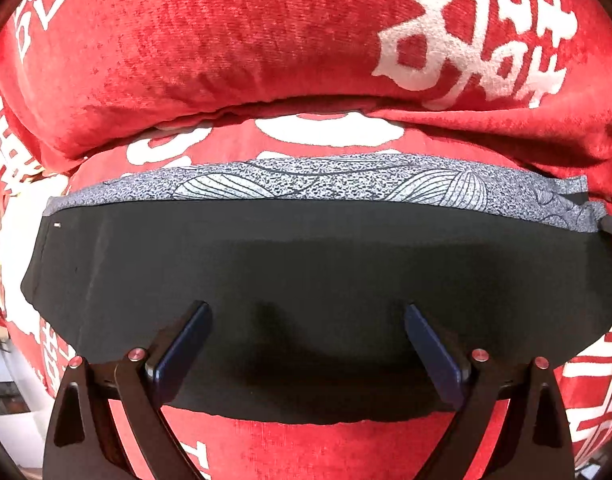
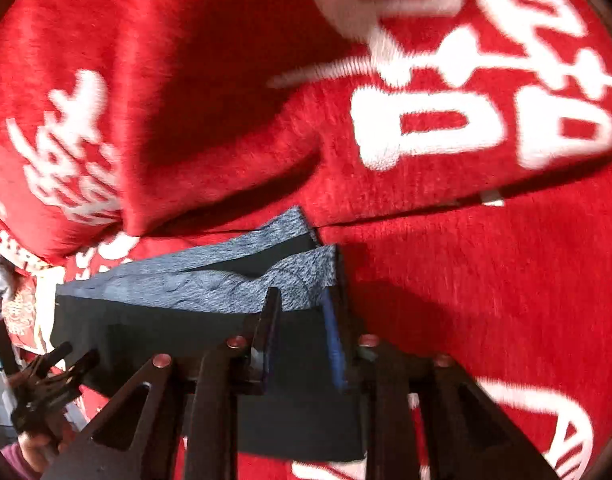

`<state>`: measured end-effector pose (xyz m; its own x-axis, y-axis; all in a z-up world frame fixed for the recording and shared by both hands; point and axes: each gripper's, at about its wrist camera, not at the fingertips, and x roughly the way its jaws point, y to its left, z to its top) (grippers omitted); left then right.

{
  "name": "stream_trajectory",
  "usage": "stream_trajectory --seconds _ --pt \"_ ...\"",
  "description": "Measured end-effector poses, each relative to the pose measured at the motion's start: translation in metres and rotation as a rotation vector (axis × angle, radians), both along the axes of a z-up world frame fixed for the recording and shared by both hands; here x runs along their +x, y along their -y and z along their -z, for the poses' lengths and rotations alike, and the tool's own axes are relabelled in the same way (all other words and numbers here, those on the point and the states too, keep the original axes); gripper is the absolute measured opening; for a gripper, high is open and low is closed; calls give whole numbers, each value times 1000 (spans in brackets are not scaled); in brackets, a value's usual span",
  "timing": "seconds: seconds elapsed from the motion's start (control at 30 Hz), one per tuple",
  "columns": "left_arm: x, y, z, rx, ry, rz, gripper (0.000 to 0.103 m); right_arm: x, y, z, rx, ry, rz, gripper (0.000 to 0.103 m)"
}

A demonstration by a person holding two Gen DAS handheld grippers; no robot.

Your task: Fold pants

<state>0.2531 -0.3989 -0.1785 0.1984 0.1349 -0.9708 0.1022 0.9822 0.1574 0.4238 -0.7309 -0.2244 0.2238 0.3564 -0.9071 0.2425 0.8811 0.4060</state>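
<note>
The pants [image 1: 314,264] lie folded into a wide black block with a grey patterned band [image 1: 314,178] along the far edge, on a red blanket. My left gripper [image 1: 306,310] is open, its blue-padded fingers spread over the near edge of the black cloth, holding nothing. In the right wrist view the same pants [image 2: 178,328] show with the grey band [image 2: 242,284] behind. My right gripper [image 2: 302,300] hovers over the pants' right end, jaws a narrow gap apart with cloth under them; the view is blurred. The left gripper [image 2: 50,376] shows at the pants' far left end.
A red plush blanket with white characters [image 1: 186,40] covers the whole surface and bulges into a thick roll just behind the pants. It also fills the right wrist view [image 2: 486,280]. A strip of room shows at the far left edge [image 1: 2,364].
</note>
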Motion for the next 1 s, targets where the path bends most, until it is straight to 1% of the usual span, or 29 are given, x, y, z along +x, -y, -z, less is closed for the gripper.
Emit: stream_trajectory --seconds 0.03,0.13,0.2,0.27,0.37,0.4,0.43,0.47,0.5,0.53,0.6,0.7,0.8,0.87,1.0 --pt "0 2 -3 0 14 2 98 2 -3 -5 1 24 -19 0" --pt "3 2 -10 20 65 1 98 9 -12 -36 40 186 -71 0" --pt "9 1 -8 29 62 -8 98 20 -12 -44 50 219 -69 0" --pt "15 -2 -5 36 47 -28 98 27 -4 -40 51 195 -31 0" --pt "13 -9 -9 13 34 -43 98 14 9 -31 92 111 19 7" --pt "11 -13 -11 13 22 -41 98 6 8 -31 102 90 15 17" --pt "8 -16 -13 12 9 -40 98 -5 4 -31 99 63 7 23" --pt "4 -21 -17 2 -8 -40 98 -14 1 -30 100 35 -2 38" --pt "2 -25 -20 -5 -16 -43 98 -23 -5 -27 107 4 -7 45" --pt "0 -30 -24 -12 -21 -45 98 -29 -10 -26 106 -15 -6 51" --pt "-5 -44 -35 -20 -27 -48 98 -40 -22 -28 108 -35 -3 51" --pt "-12 -69 -49 -29 -27 -53 98 -42 -48 -35 118 -31 -34 51" --pt "-18 -101 -58 -28 -20 -46 98 -32 -88 -51 113 4 -114 51" --pt "-20 -124 -60 -22 -13 -33 98 -23 -123 -62 137 31 -175 51" --pt "-15 -191 -59 -9 2 -12 98 -2 -218 -77 185 81 -314 51"
